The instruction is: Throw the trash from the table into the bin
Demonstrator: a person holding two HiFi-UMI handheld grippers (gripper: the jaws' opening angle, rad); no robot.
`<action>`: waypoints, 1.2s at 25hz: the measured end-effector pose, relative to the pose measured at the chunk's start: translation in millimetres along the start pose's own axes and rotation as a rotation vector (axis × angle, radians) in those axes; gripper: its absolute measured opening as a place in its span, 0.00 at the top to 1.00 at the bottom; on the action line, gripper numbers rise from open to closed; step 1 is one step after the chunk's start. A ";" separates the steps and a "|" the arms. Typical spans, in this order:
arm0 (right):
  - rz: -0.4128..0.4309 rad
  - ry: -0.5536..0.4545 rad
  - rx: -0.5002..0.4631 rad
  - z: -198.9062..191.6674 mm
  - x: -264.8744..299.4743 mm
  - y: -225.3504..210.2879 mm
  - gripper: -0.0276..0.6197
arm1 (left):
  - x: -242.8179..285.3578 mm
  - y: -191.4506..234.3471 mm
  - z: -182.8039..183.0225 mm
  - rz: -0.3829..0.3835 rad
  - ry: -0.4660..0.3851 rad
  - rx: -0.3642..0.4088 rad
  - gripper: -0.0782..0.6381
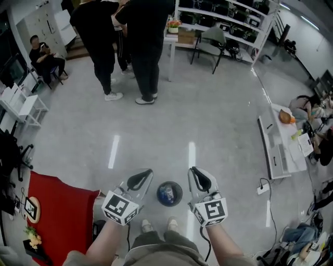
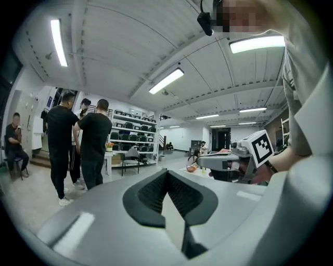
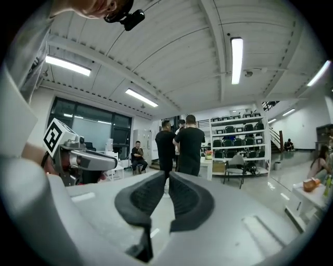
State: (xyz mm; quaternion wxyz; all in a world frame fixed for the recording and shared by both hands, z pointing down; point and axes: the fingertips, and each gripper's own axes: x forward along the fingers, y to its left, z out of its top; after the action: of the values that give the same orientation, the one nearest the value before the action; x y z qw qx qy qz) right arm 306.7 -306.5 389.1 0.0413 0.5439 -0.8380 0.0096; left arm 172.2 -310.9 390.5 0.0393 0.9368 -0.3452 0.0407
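Note:
In the head view a round dark bin (image 1: 169, 193) stands on the grey floor just ahead of my feet, with some trash inside it. My left gripper (image 1: 140, 179) (image 2: 166, 174) is raised to the left of the bin; its jaws meet at the tips with nothing between them. To the right of the bin my right gripper (image 1: 200, 179) (image 3: 166, 176) is held up at the same height. Its jaws are all but together, with only a thin slit at the tips, and hold nothing. Both grippers point out level into the room. A red-covered table (image 1: 62, 213) lies at the lower left.
Two people in black (image 1: 135, 47) stand a few steps ahead on the floor. Another person sits at the far left (image 1: 44, 57). A low white table (image 1: 281, 145) with items is at the right. White shelving (image 1: 223, 15) and a chair (image 1: 210, 44) line the back.

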 end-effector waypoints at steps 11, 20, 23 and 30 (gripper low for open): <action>0.001 -0.094 -0.043 68.0 -18.8 22.9 0.95 | -48.6 -6.1 74.7 0.032 -0.126 0.056 0.88; 0.043 -0.113 -0.097 83.0 -5.7 47.6 0.95 | -69.7 9.0 85.1 0.068 -0.152 0.033 0.88; 0.054 -0.117 -0.109 88.1 -0.8 50.7 0.95 | -70.9 11.2 86.6 0.068 -0.160 0.039 0.88; 0.091 -0.107 -0.119 88.5 17.6 71.5 0.95 | -85.7 28.1 78.2 0.099 -0.135 0.061 0.88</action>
State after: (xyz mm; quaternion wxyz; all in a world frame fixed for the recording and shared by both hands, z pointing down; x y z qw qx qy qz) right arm 229.1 -298.7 304.4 0.0280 0.5014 -0.8621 -0.0675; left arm 92.7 -285.1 305.2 -0.0145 0.9200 -0.3916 -0.0100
